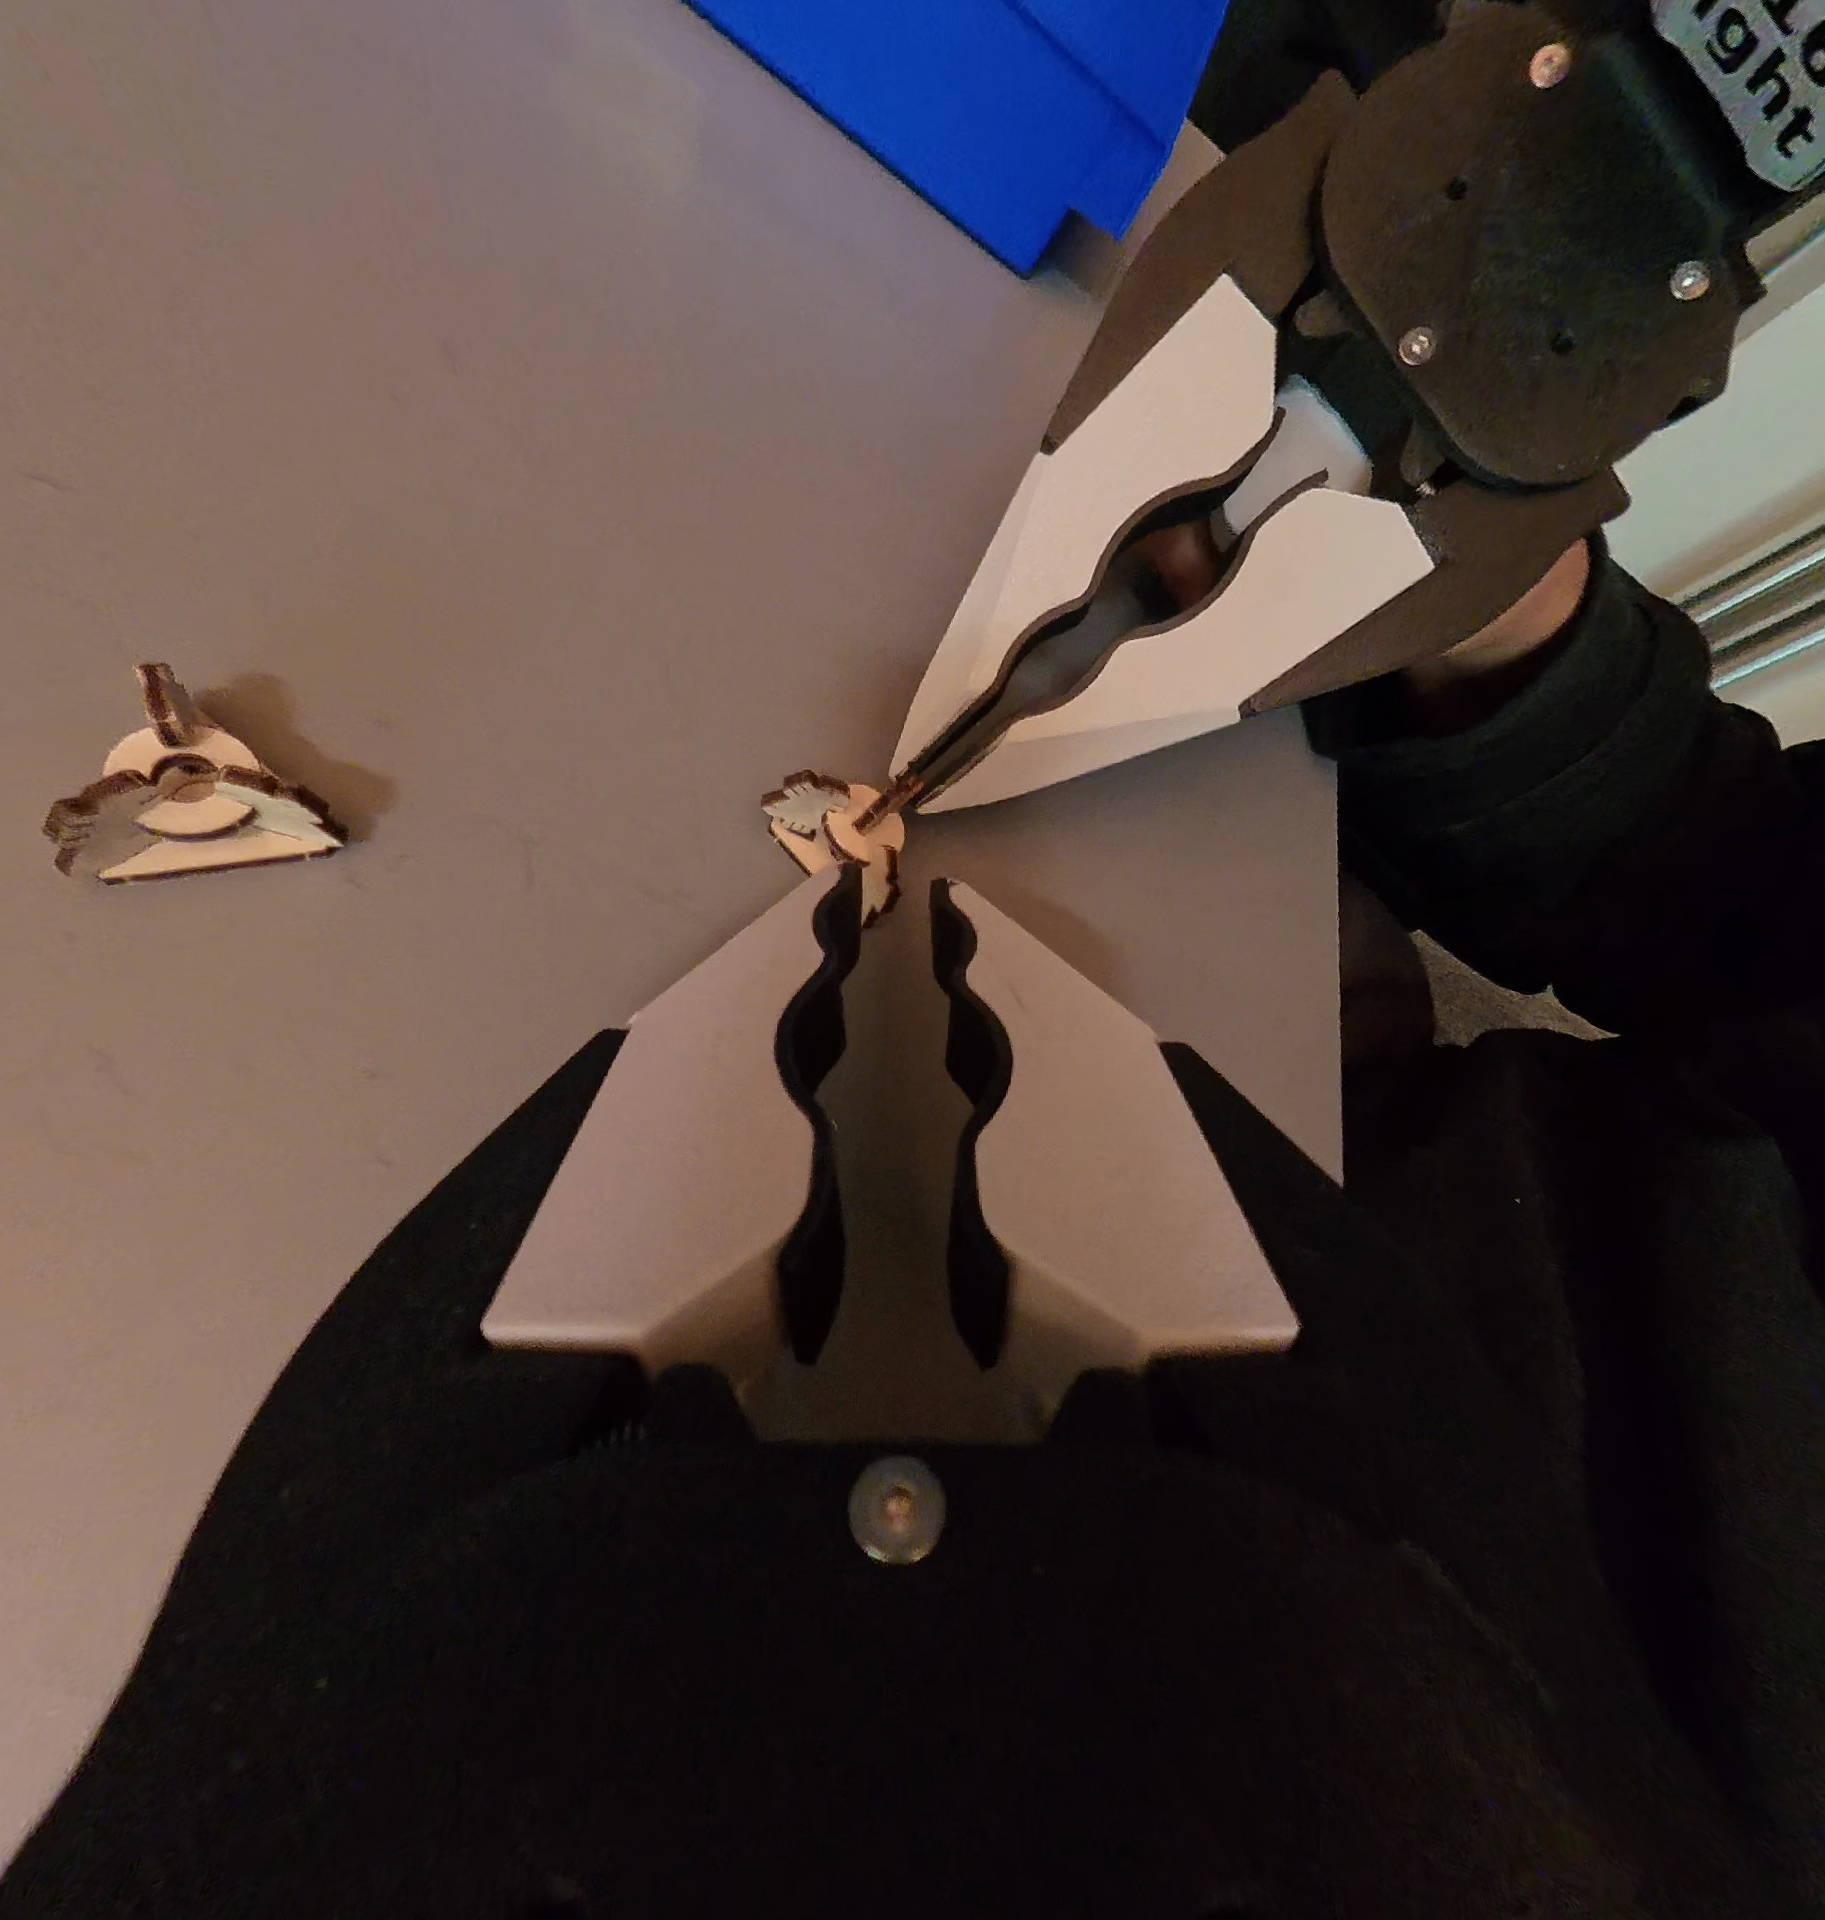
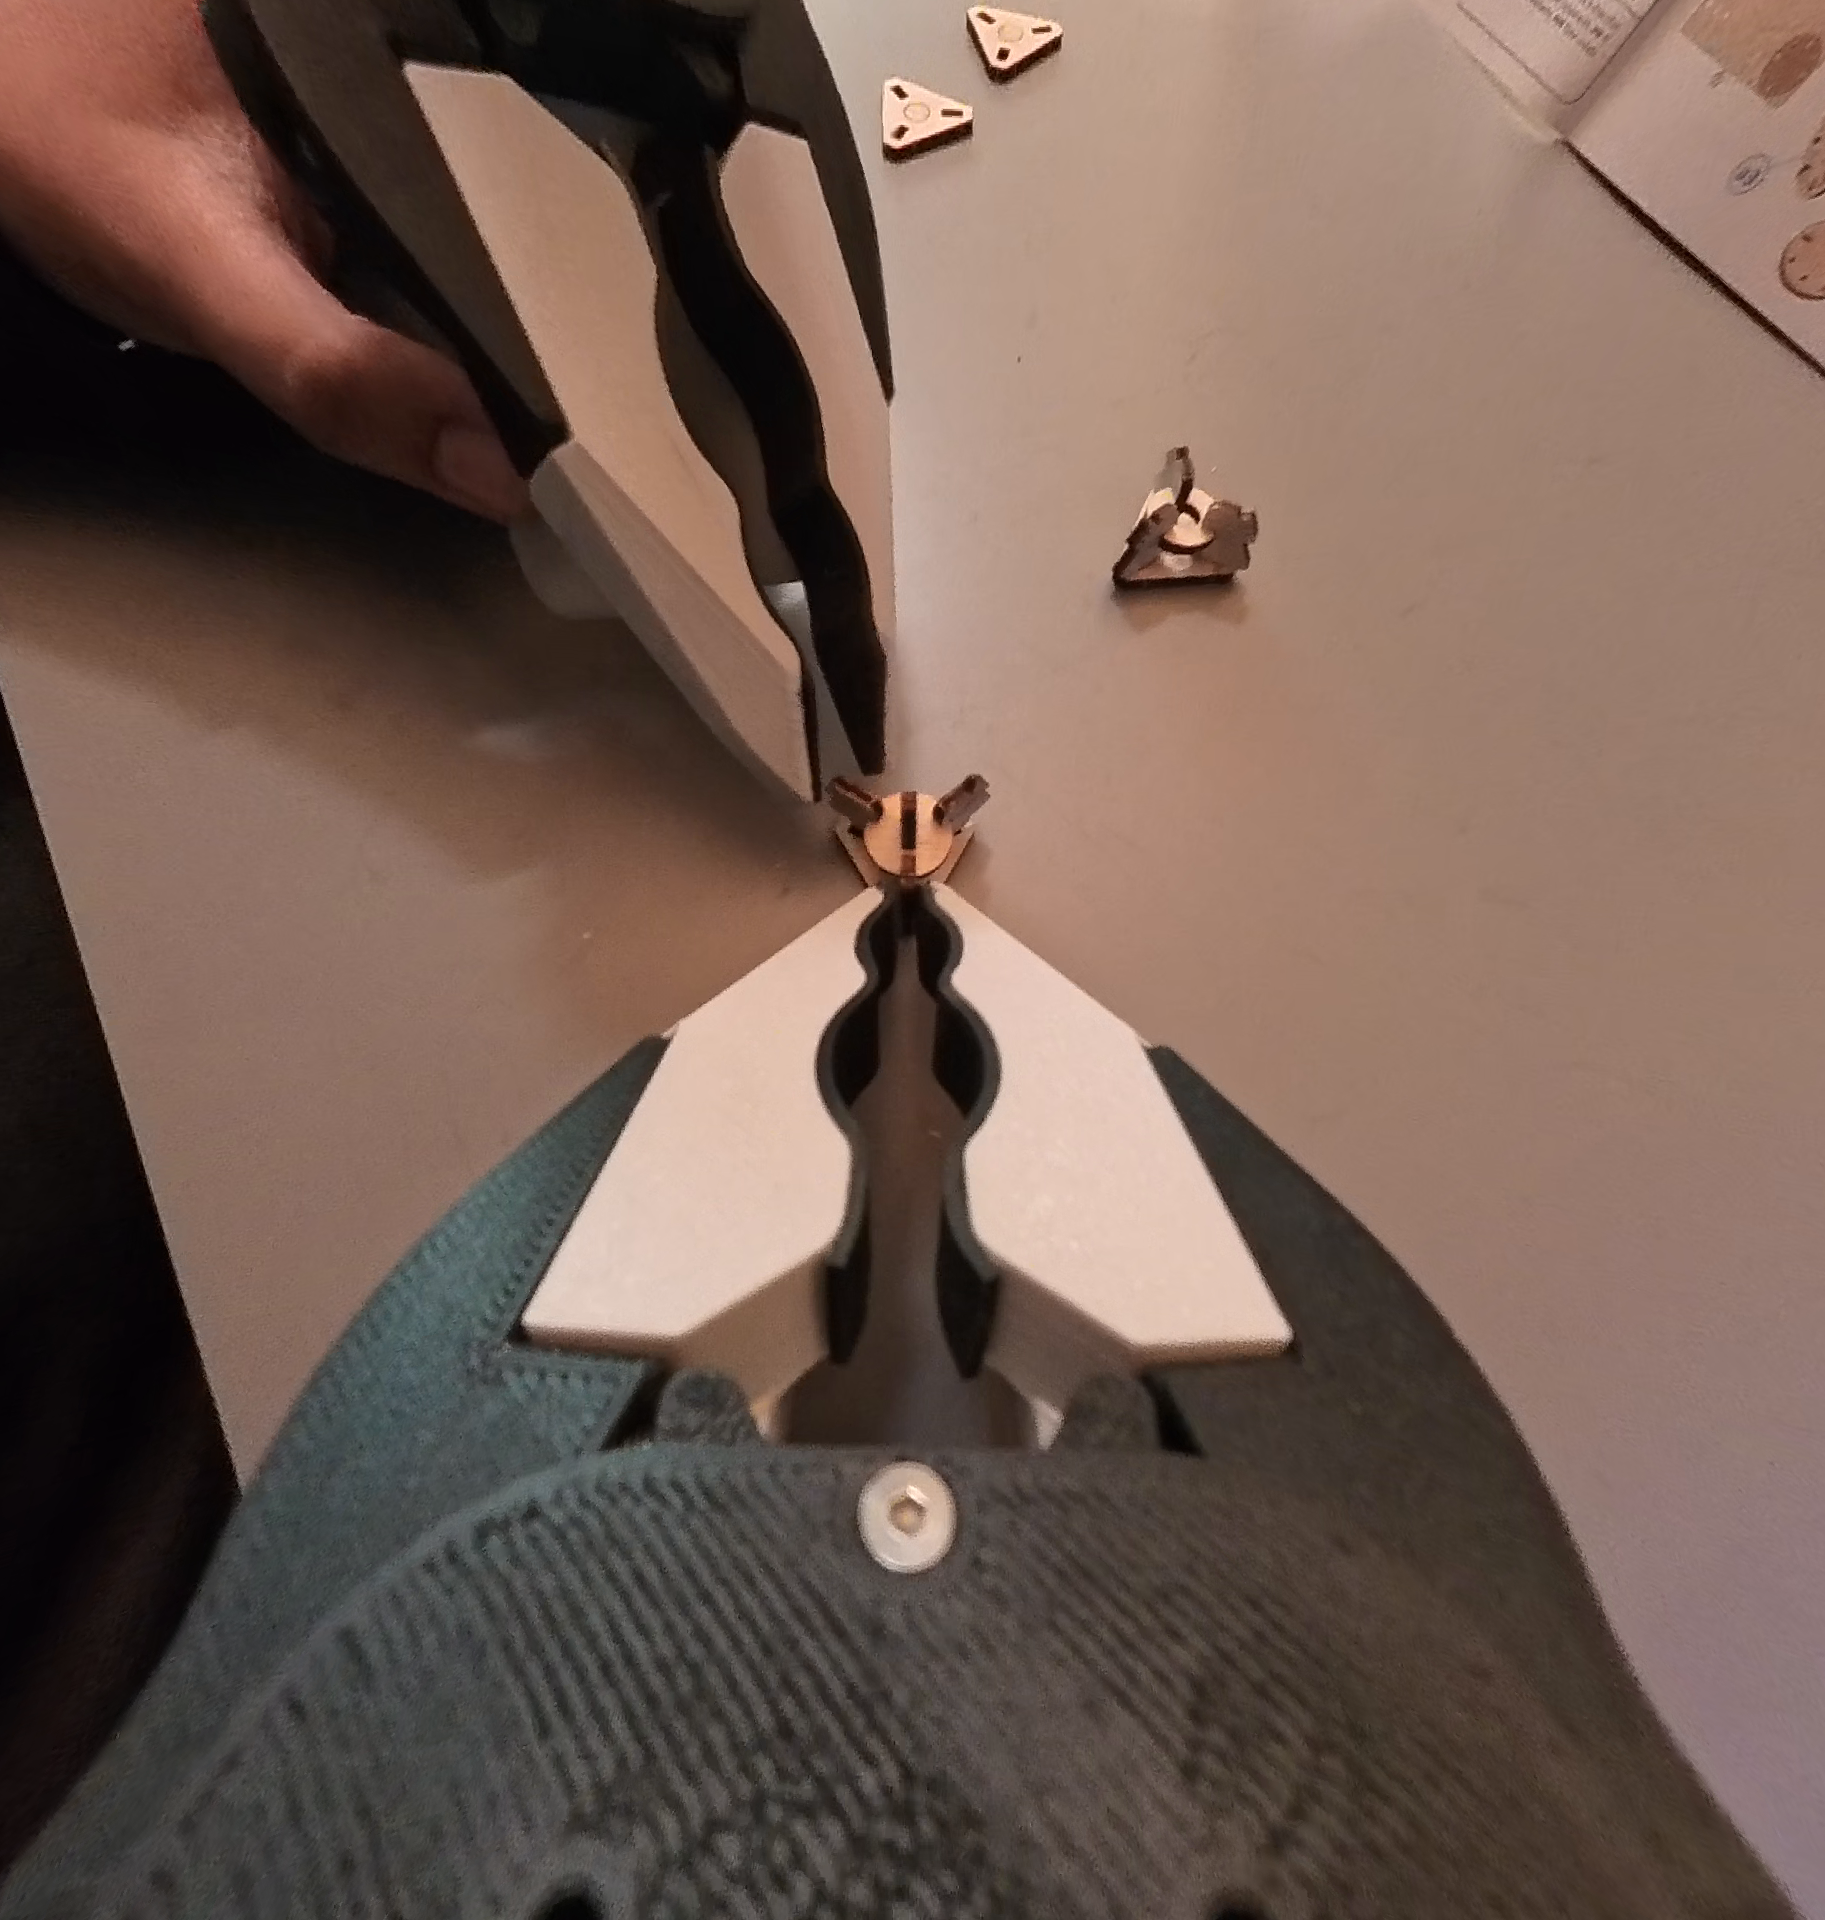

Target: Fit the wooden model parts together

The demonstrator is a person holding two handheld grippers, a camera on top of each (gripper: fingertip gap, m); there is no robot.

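Left wrist view: the left gripper (image 1: 892,883) stands parted, one wing of the small wooden assembly (image 1: 835,826) between its tips, touching only the left pad (image 1: 835,894). Opposite, the right gripper (image 1: 903,787) is clenched on a thin wooden tab of that assembly. A second assembly (image 1: 186,805) lies well off to the left on the table (image 1: 472,468); a blue bin (image 1: 970,104) sits farther ahead.
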